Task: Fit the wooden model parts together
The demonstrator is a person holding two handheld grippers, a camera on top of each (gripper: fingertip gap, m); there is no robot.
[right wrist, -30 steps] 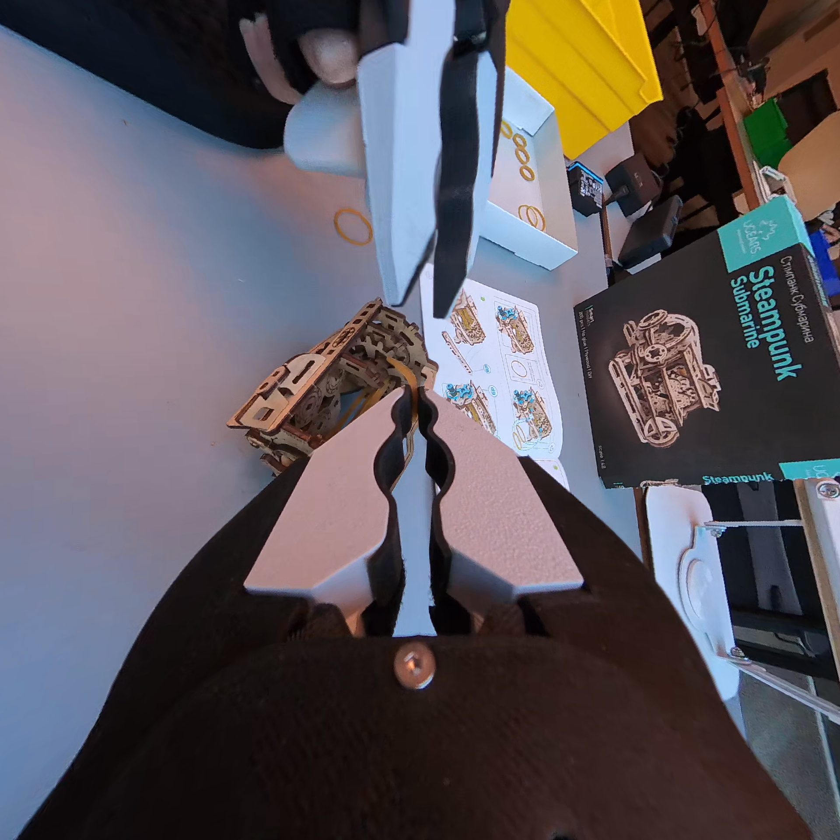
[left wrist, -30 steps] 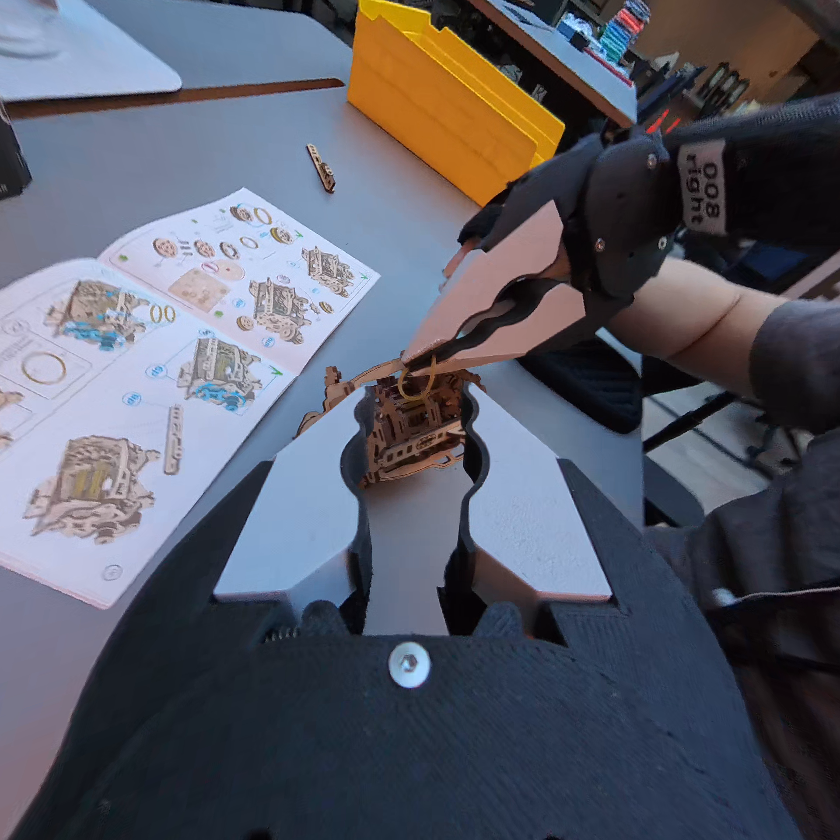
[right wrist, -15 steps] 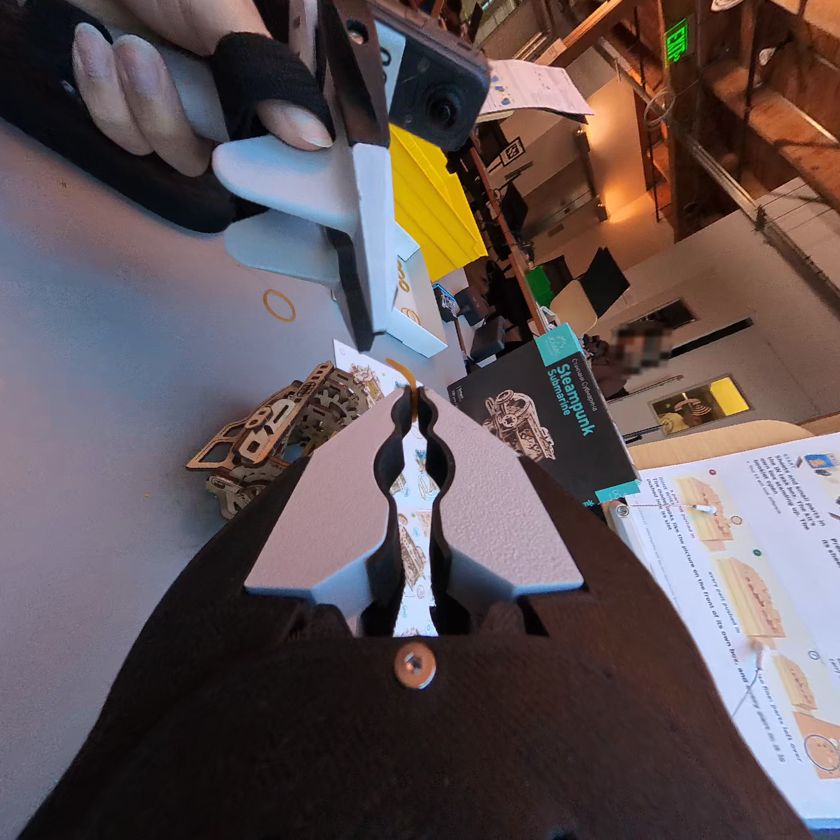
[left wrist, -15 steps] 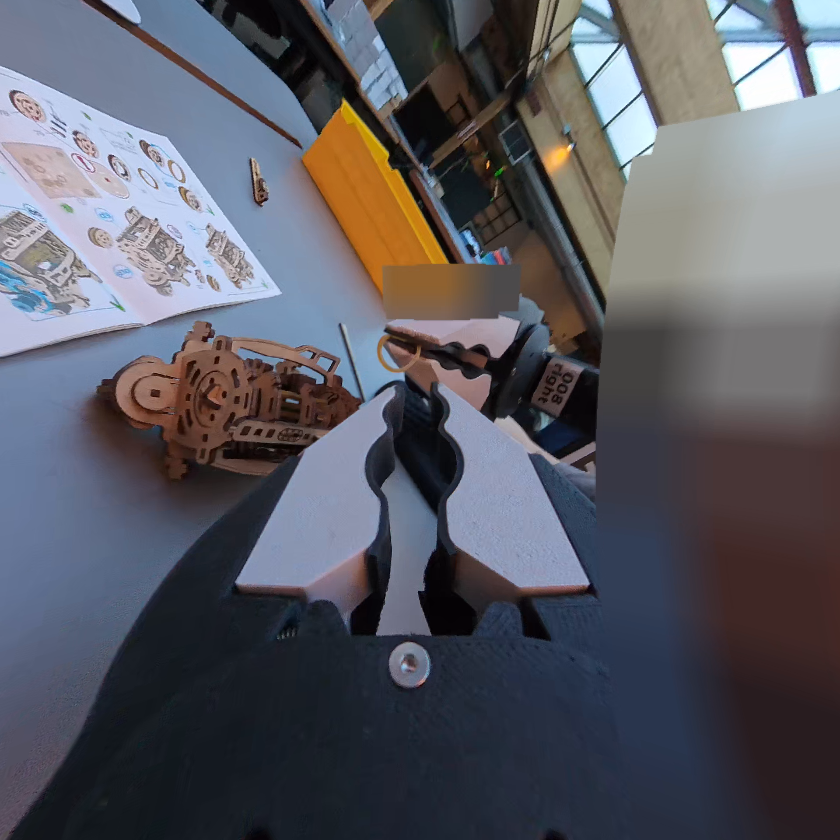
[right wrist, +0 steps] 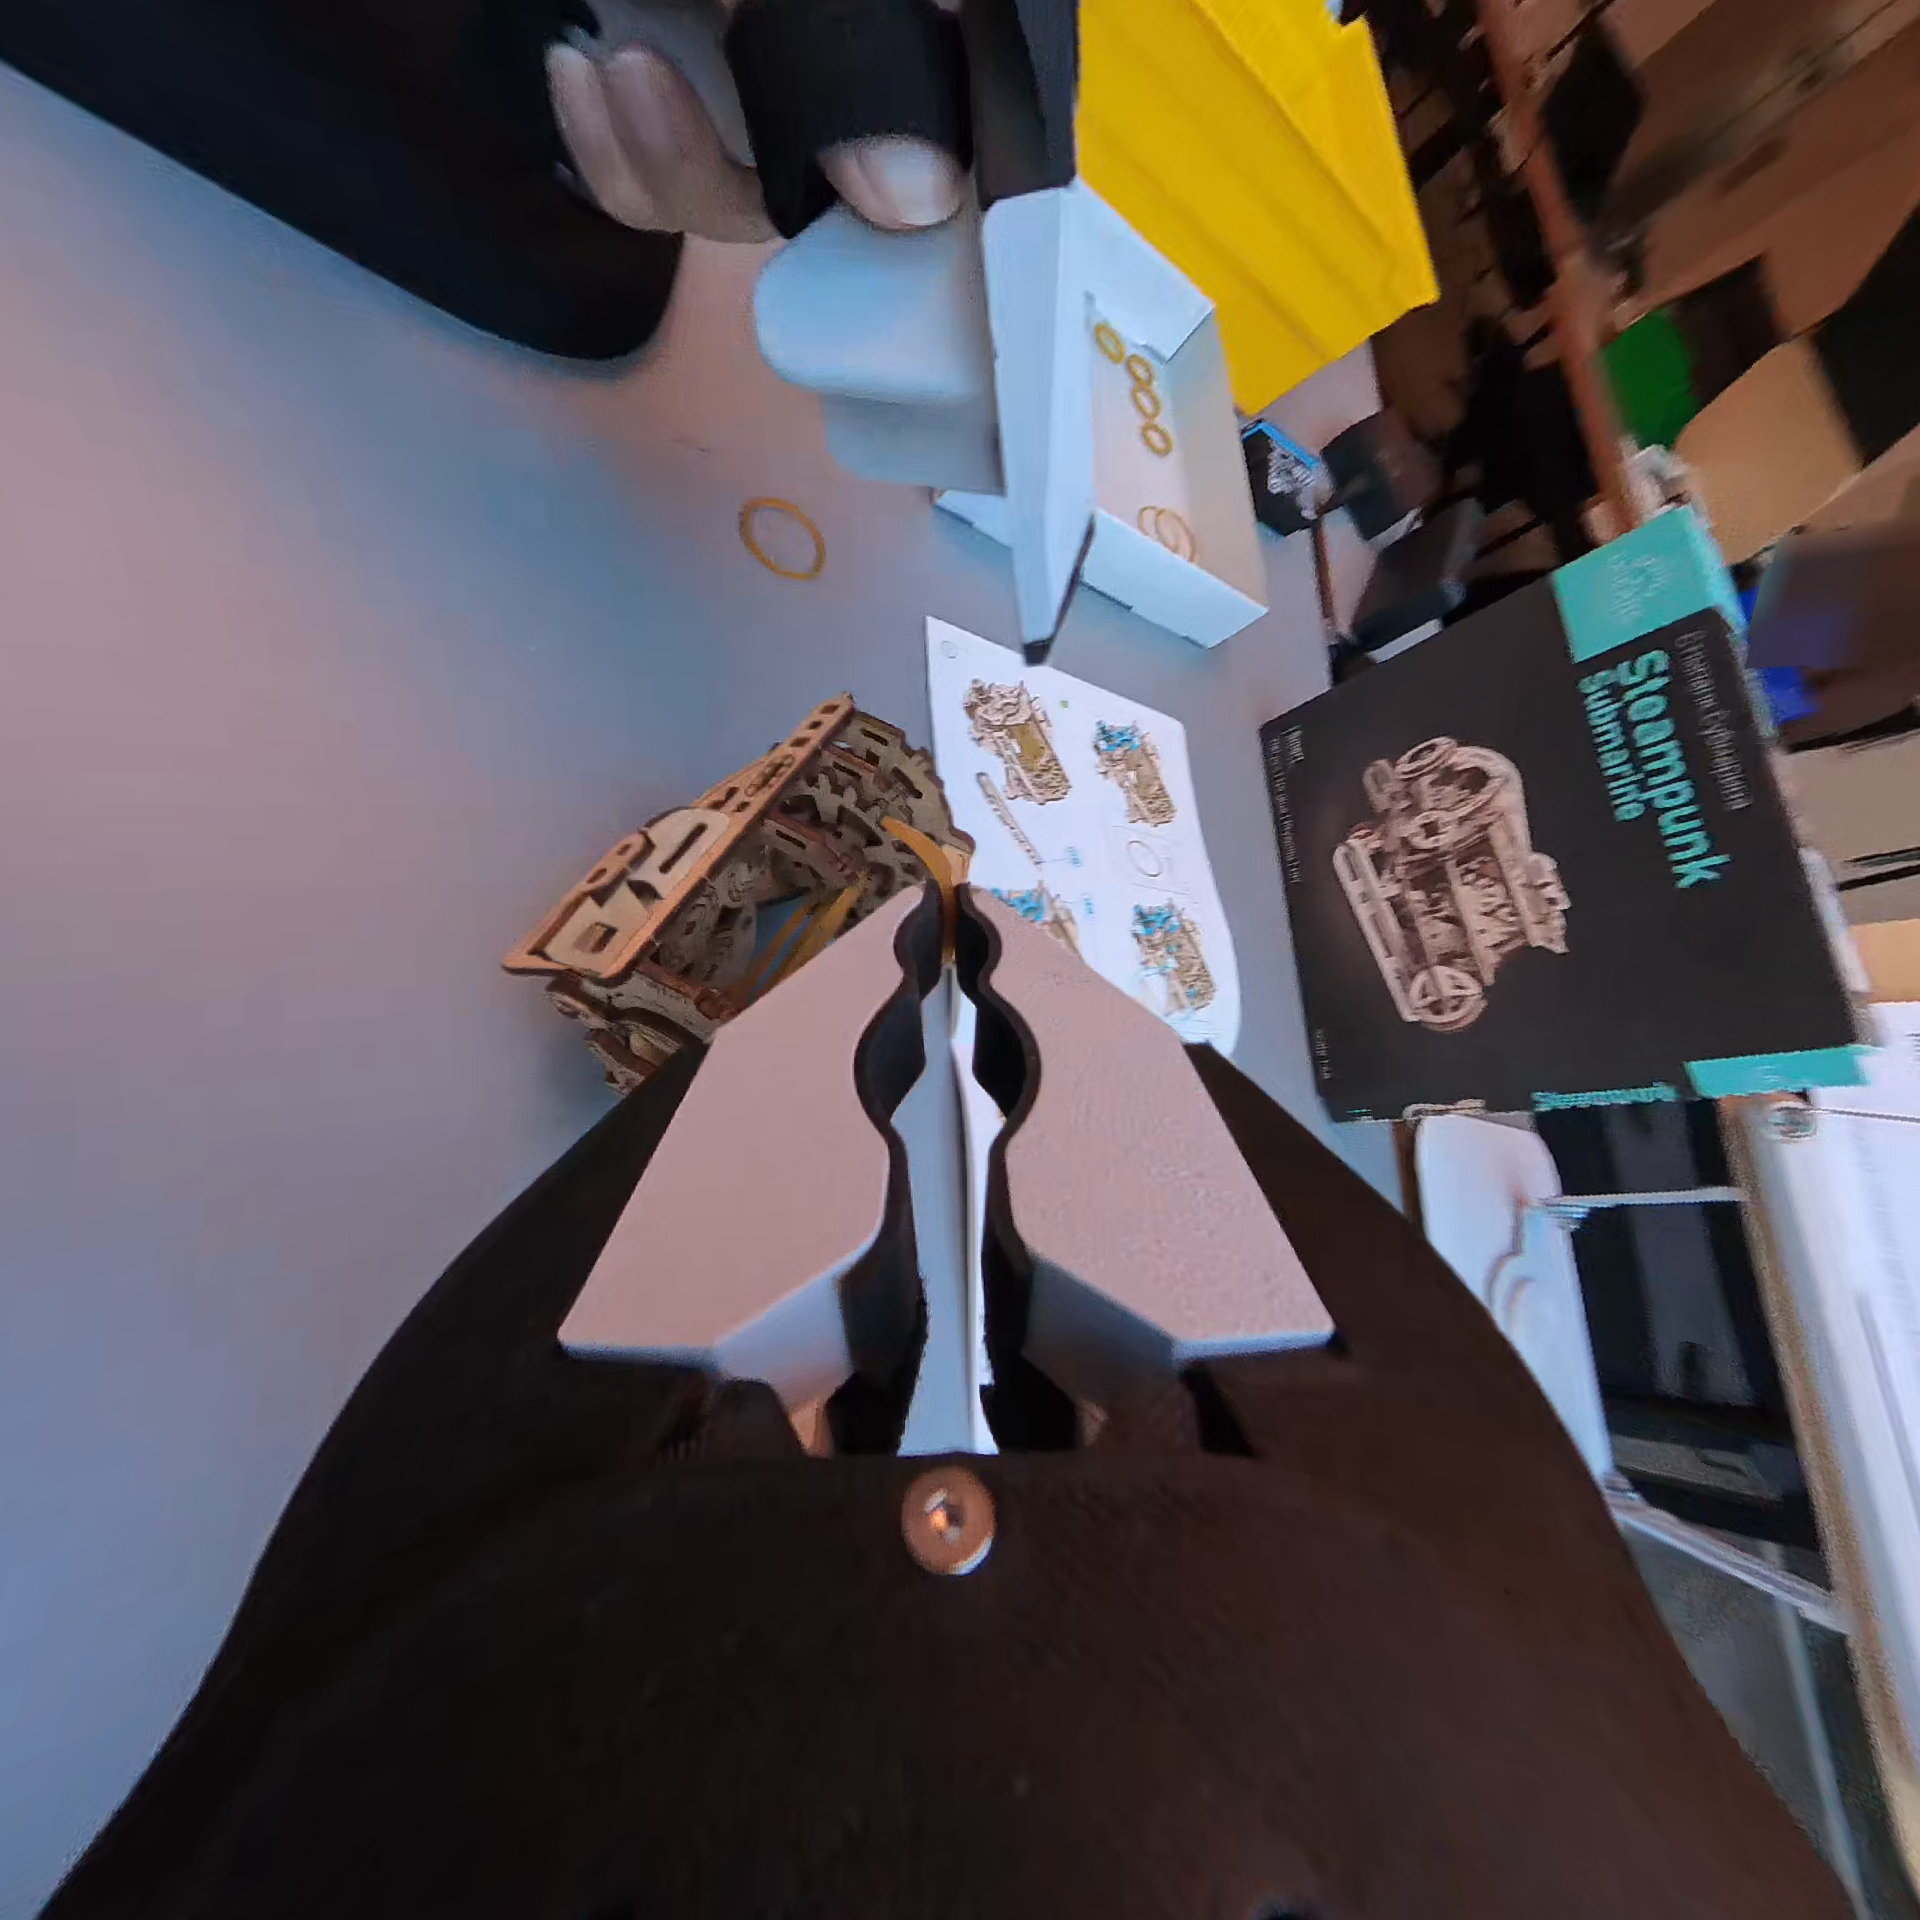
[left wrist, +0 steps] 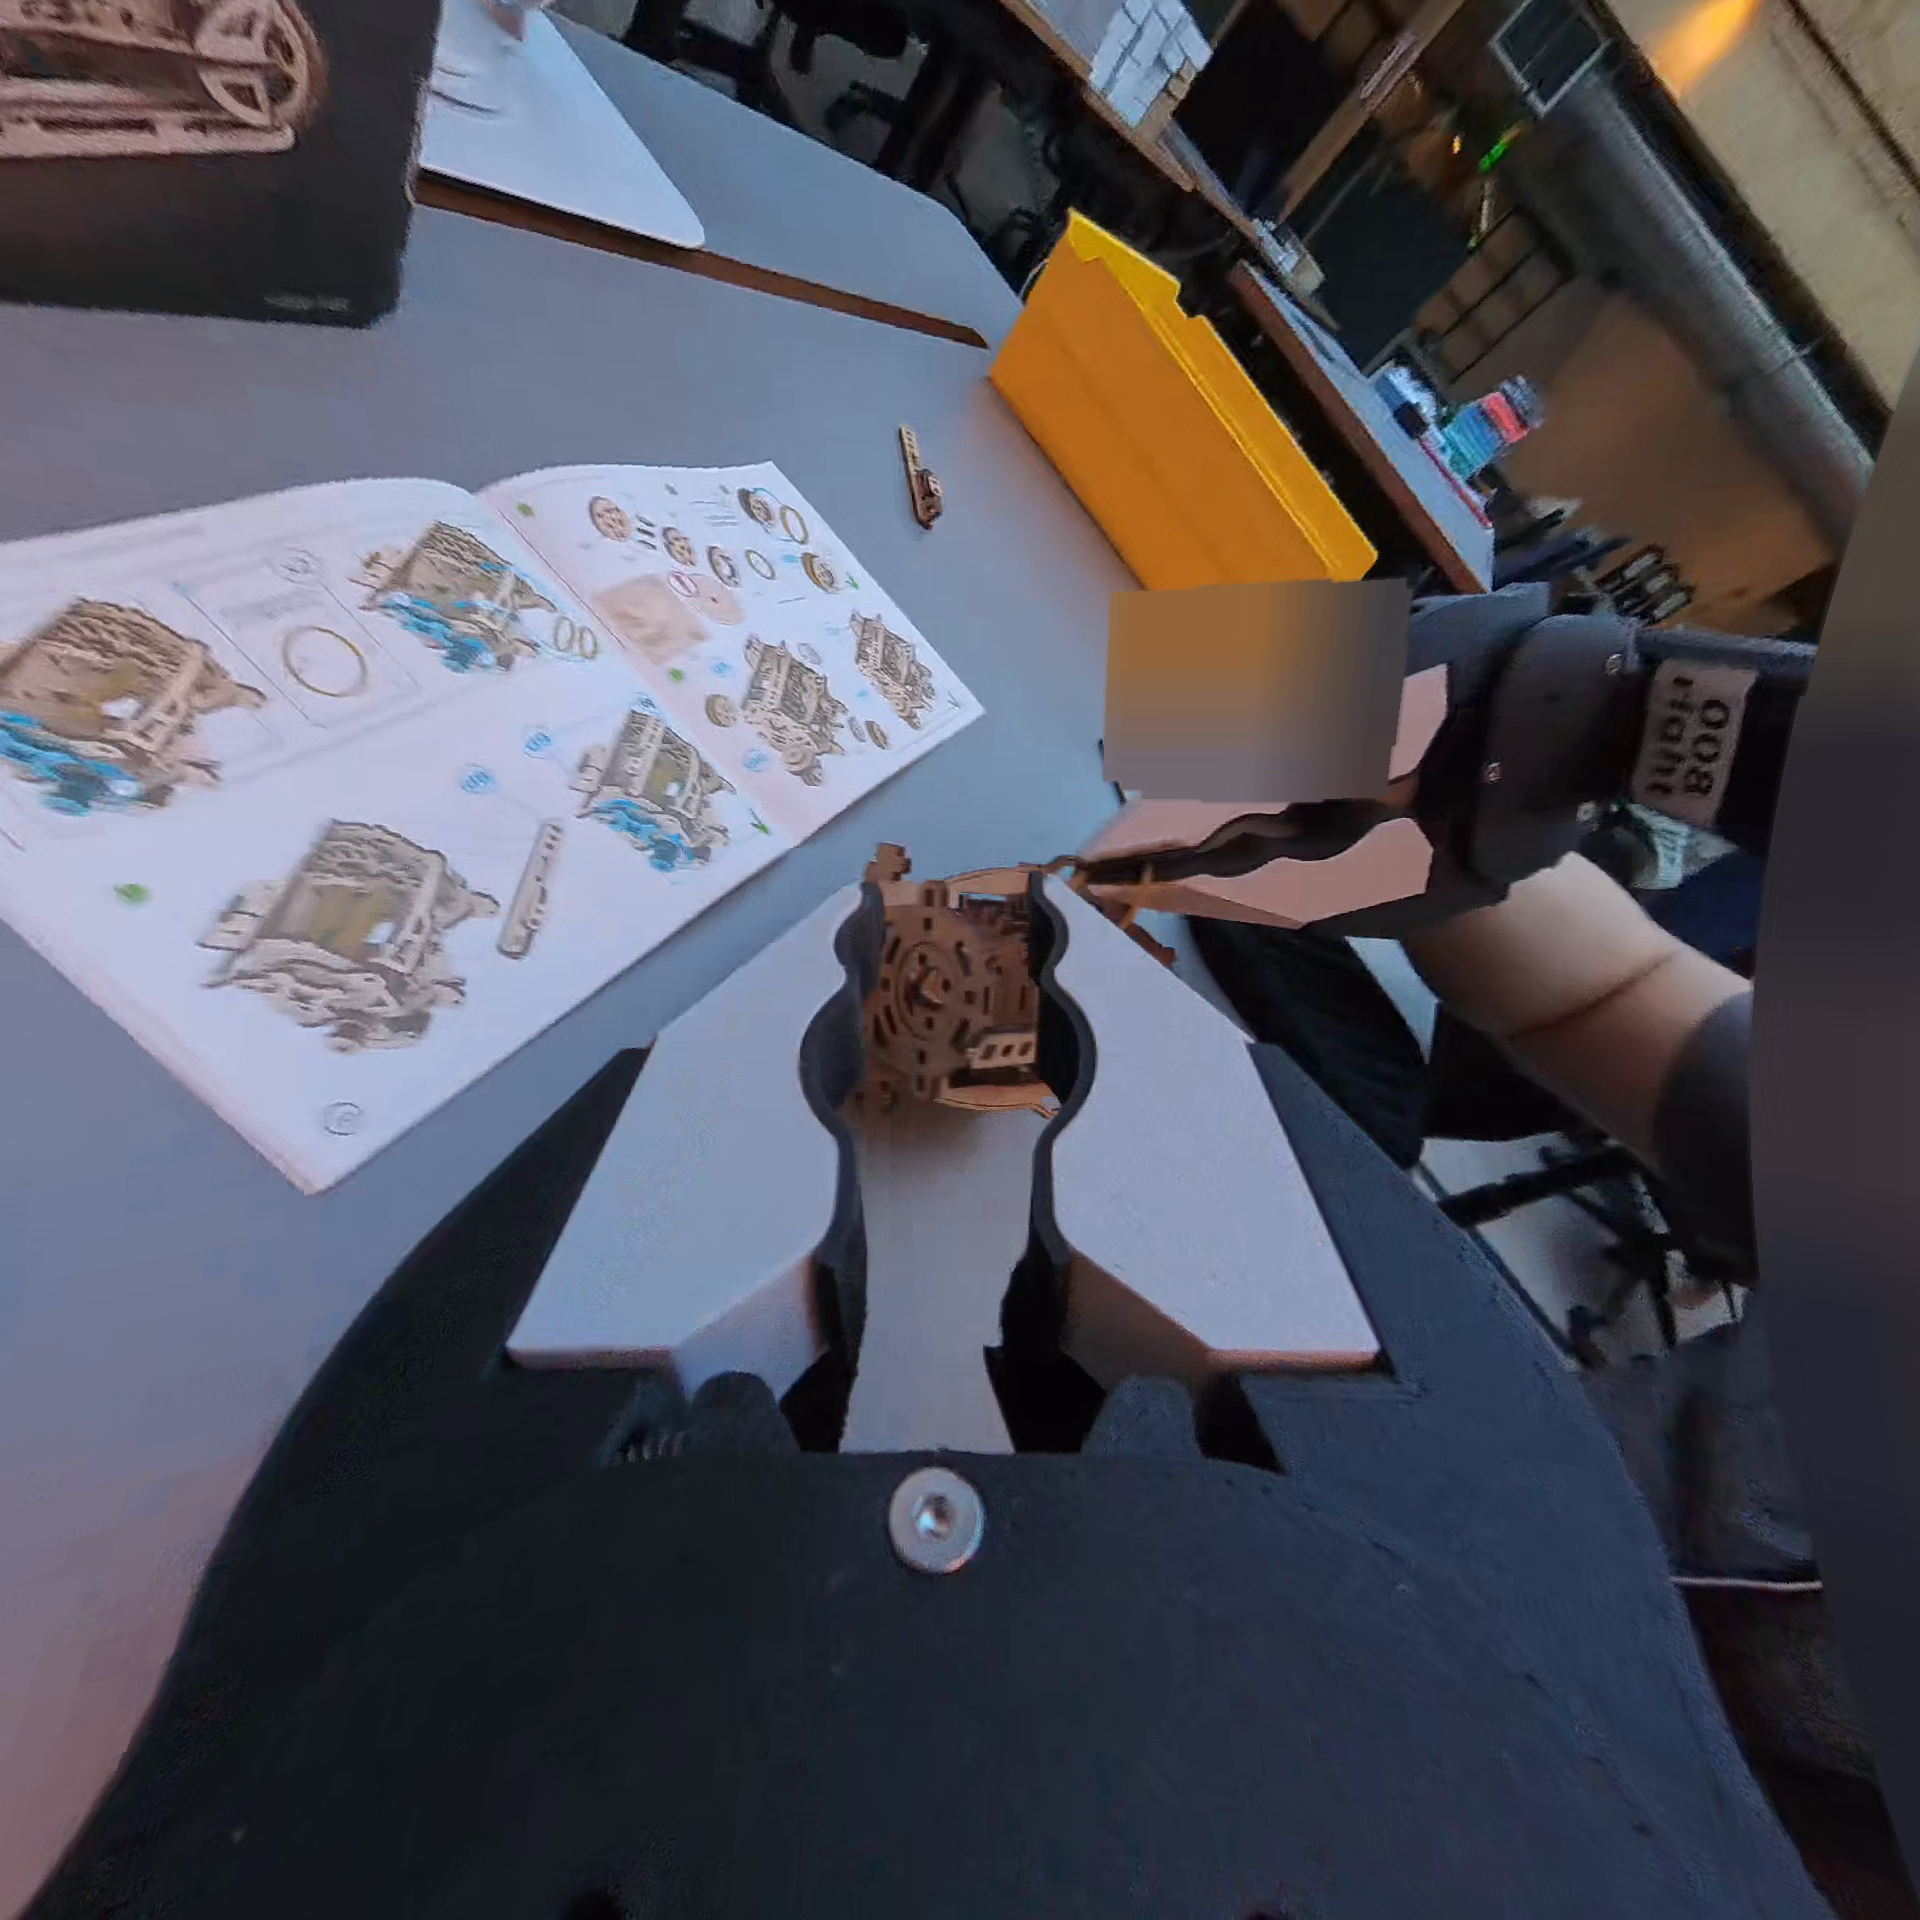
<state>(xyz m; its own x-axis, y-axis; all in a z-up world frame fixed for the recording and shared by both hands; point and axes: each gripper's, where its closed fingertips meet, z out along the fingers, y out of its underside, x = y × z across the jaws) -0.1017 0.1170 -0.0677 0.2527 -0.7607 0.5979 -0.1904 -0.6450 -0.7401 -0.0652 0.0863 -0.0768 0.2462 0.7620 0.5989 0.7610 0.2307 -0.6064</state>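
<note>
- The left gripper point(left wrist: 951, 914) has its jaws apart, 1 on each side of the wooden model point(left wrist: 951, 1013); contact is unclear.
- The model point(right wrist: 727, 894) sits on the grey table point(right wrist: 260, 623).
- The right gripper point(right wrist: 940, 904), at the model's edge, is clamped on a yellow rubber band point(right wrist: 932, 868).
- The booklet point(left wrist: 416, 748) lies left of the model.
- A loose band point(right wrist: 781, 537) lies beyond the model.
- A yellow bin point(left wrist: 1164, 436) stands farthest from it.
</note>
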